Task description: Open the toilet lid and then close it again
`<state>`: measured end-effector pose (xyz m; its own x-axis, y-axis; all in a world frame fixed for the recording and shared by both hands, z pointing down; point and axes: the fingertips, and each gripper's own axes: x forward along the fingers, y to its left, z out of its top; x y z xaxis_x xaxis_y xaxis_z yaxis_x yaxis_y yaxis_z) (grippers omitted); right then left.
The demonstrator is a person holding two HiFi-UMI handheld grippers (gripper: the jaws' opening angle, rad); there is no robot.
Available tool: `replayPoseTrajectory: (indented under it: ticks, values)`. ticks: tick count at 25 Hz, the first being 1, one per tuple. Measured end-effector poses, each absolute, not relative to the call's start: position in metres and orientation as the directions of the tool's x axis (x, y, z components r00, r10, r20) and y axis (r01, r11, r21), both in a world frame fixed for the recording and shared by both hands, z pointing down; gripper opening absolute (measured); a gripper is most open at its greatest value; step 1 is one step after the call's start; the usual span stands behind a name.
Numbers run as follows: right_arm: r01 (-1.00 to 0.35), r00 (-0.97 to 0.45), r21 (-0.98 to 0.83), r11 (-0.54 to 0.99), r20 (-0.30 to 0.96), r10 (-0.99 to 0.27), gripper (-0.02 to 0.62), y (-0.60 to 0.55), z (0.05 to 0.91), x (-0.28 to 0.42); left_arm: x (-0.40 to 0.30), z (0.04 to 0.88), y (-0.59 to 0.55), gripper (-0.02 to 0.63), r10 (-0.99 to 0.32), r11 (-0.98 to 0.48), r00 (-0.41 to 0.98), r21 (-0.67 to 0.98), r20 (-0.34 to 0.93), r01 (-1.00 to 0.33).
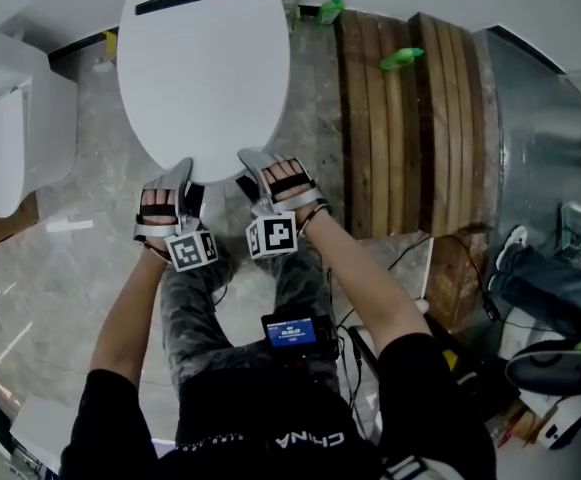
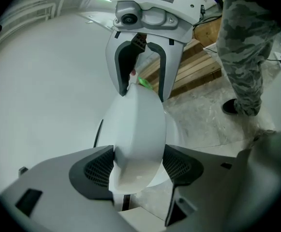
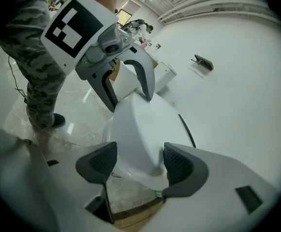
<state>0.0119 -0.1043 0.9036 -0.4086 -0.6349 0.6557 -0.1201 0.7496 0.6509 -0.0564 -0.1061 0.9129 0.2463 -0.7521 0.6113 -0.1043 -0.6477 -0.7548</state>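
Head view: toilet lid (image 1: 202, 68) lying flat and shut, front rim between both tools. Wide-spread left tool (image 1: 175, 180) and right tool (image 1: 265, 173) astride that rim, seemingly not pinching. Draw both straight back together, level, without dragging the lid up. Grey marble floor (image 1: 80, 268) beneath; wooden planks (image 1: 400, 148) alongside; second toilet (image 1: 10, 138) at left.

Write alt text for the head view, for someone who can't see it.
Seen from above, a person holds the left gripper and right gripper at the front edge of a lowered white toilet lid, jaws open around the rim. The toilet stands on a marble floor, beside wooden planks.
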Motion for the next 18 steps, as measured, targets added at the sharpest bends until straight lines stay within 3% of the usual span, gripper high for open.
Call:
replayPoseTrajectory:
  ticks: [18]
  values:
    - [-0.134, -0.392, 0.591, 0.795, 0.706, -0.59, 0.278, -0.106, 0.981, 0.012, -0.058, 0.998, -0.101, 0.305, -0.67, -0.734, 0.215, -0.677, 0.711, -0.049]
